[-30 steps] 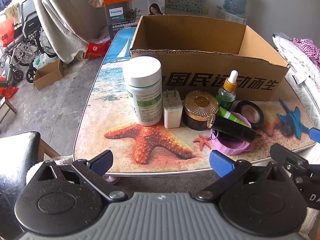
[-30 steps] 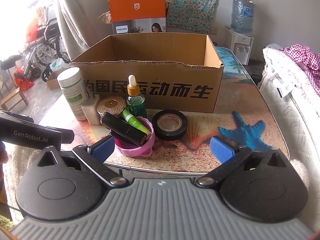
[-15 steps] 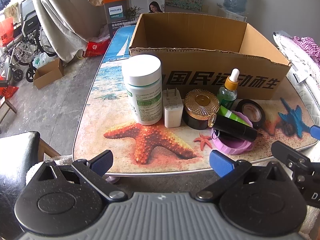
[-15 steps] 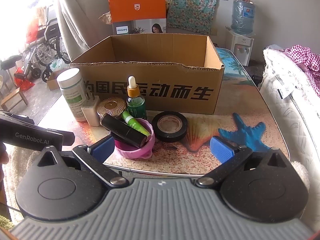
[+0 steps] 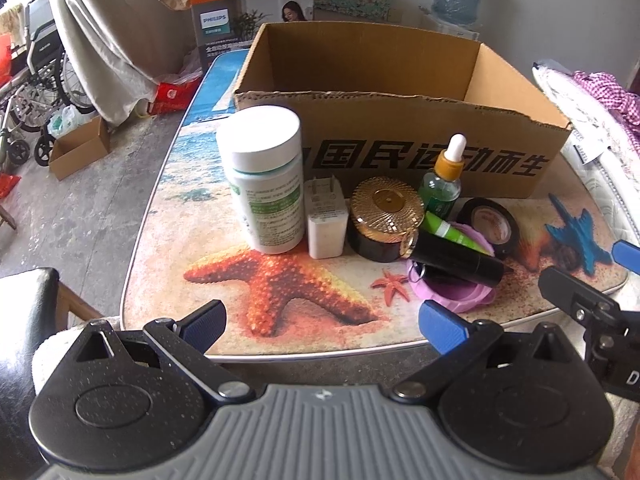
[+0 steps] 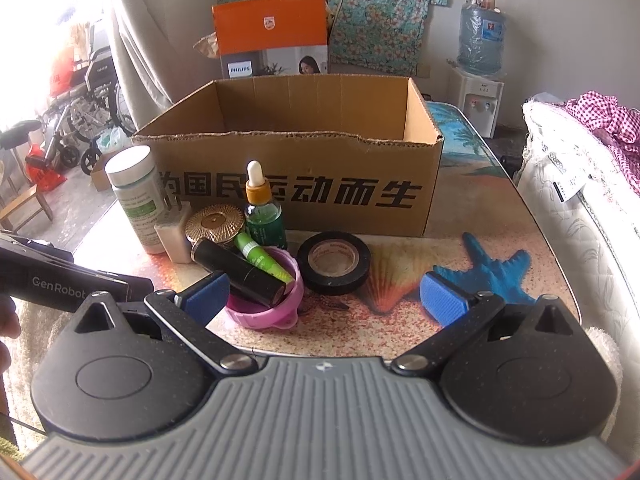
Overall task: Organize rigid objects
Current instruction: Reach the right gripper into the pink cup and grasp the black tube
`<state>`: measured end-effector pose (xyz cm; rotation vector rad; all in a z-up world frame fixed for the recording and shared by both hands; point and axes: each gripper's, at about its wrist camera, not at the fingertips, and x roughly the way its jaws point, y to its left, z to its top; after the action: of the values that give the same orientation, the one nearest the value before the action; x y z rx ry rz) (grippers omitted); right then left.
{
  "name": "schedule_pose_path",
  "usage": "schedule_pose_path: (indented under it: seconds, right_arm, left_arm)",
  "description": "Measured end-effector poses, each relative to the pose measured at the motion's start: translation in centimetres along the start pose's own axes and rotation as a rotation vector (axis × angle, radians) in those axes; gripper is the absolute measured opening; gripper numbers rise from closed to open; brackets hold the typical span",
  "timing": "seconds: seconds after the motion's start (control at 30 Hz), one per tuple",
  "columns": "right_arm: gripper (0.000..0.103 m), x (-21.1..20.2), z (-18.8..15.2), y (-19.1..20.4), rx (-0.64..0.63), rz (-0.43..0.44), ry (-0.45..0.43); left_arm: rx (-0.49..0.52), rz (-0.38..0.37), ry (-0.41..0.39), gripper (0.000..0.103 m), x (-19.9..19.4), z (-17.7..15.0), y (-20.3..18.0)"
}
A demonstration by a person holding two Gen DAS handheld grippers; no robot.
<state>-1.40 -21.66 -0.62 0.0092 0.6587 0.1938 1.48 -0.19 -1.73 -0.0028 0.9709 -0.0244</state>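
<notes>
Both grippers are spread wide with nothing between their blue pads. In the left wrist view the left gripper (image 5: pixel 322 326) fills the bottom of the frame, low at the near edge of the table (image 5: pixel 160 216), its pads over the orange starfish print. In the right wrist view the right gripper (image 6: pixel 324 294) sits at the lower centre, its left pad just in front of the pink bowl (image 6: pixel 266 304); the black body of the other gripper pokes in from the left edge.

Across the middle of both frames stands an open cardboard box (image 5: pixel 400 136) with black lettering on its front wall; what can be seen of its inside looks bare. Along that wall, from left to right in the left wrist view, a row of small things stands on the table: a white pill bottle (image 5: pixel 264 176) with a green label, a white plug adapter (image 5: pixel 326 220) just beside it, a black jar with a gold lid (image 5: pixel 384 220), a green dropper bottle (image 5: pixel 444 184) behind it, and a roll of black tape (image 5: pixel 490 226) lying flat toward the right. The pink bowl sits in front of the jar, with a black tube (image 5: pixel 456 262) lying across its rim and a small green tube (image 5: pixel 450 234) leaning in it.

Behind the box, at the top of the frame, stands an orange carton (image 6: pixel 272 36).
</notes>
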Motion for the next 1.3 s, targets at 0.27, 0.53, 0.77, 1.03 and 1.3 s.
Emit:
schedule_pose_path:
  seconds: [0.27,0.53,0.77,1.03,1.3]
  right_arm:
    - [0.102,0.1,1.3,-3.1,0.047,0.118,-0.083]
    - [0.071,4.6,4.1,-3.5,0.105,0.429,0.054]
    - [0.037,9.3,4.5,-0.8,0.05,0.557,0.254]
    - [0.026,11.9,5.2,0.3,-0.006,0.592,0.359]
    - [0.026,13.3,6.3,-0.1,0.023,0.629,0.468]
  left_arm:
    - [0.023,-0.198,-0.08,0.103,0.5,0.1,-0.5]
    - [0.108,-0.317,-0.051,0.077,1.5,0.3,-2.6]
    - [0.137,-0.388,-0.028,0.044,2.3,0.3,-3.3]
    - [0.1,-0.442,0.002,0.038,3.6,0.9,-3.1]
    - [0.057,-0.454,0.018,0.049,4.3,1.2,-2.5]
